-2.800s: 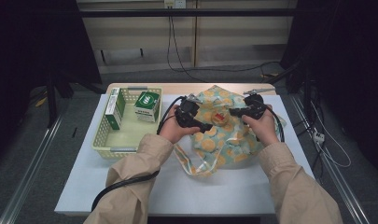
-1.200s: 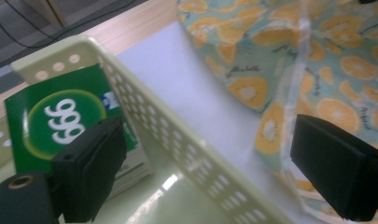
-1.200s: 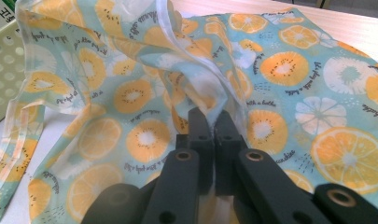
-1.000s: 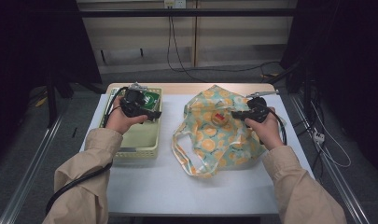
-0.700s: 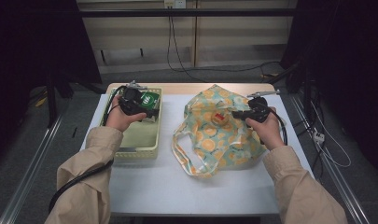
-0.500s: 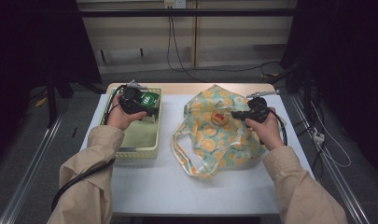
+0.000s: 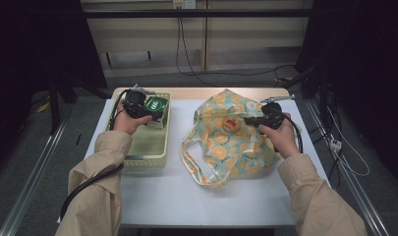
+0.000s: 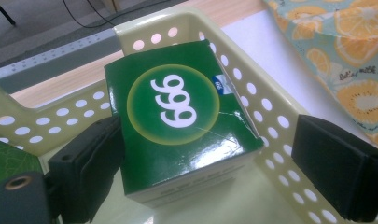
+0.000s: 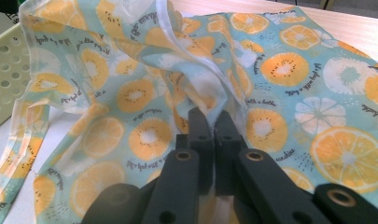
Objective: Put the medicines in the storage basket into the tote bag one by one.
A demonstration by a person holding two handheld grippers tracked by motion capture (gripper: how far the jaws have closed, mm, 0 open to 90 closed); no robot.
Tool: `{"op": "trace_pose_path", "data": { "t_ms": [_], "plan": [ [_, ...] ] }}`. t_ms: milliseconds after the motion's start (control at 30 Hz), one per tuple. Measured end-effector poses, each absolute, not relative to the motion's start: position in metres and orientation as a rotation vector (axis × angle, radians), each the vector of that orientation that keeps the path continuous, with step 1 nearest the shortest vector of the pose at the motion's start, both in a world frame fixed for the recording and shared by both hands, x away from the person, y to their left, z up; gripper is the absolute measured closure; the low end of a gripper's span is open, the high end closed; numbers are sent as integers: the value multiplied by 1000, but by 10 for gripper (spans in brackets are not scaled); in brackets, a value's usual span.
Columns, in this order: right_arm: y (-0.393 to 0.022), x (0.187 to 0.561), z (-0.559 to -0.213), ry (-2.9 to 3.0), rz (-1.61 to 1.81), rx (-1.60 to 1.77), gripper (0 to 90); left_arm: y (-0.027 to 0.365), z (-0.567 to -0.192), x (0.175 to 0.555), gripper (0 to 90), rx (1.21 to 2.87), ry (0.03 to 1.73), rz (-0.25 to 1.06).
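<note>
Black pads of the left gripper (image 8: 214, 172) stand wide apart around a green box (image 8: 182, 119) in the far corner of the pale yellow perforated basket (image 8: 270, 116); one pad looks to touch the box's side, the other is well clear, so nothing is gripped yet. The step in hand looks like picking the box out for bagging. Next the jaws need to settle lower and close squarely on the box's two sides without catching the basket wall just beyond it. Off to that gripper's right, the right gripper (image 9: 213, 123) is pinched tight on a fold of the bag (image 9: 144, 98), holding its rim up. The box is glossy green card with a yellow-ringed circle and white digits, its top creased. The bag is thin, shiny, turquoise, printed with orange slices.
</note>
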State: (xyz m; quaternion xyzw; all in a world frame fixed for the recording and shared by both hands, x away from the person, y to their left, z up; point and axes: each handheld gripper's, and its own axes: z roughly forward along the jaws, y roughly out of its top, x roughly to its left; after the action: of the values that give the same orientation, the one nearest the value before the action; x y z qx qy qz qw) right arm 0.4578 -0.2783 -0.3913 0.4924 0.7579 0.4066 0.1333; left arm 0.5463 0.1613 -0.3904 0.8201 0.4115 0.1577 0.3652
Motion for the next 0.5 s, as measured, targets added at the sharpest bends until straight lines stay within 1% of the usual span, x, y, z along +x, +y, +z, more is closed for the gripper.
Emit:
{"op": "trace_pose_path", "data": {
  "t_ms": [133, 500],
  "plan": [
    [-279, 458, -391, 2199, 1182, 1422, 889, 159, -395, 550, 87, 2117, 1072, 437],
    [-285, 457, -389, 2191, 1180, 1429, 890, 153, -408, 561, 64, 2137, 1122, 452]
  ]
}}
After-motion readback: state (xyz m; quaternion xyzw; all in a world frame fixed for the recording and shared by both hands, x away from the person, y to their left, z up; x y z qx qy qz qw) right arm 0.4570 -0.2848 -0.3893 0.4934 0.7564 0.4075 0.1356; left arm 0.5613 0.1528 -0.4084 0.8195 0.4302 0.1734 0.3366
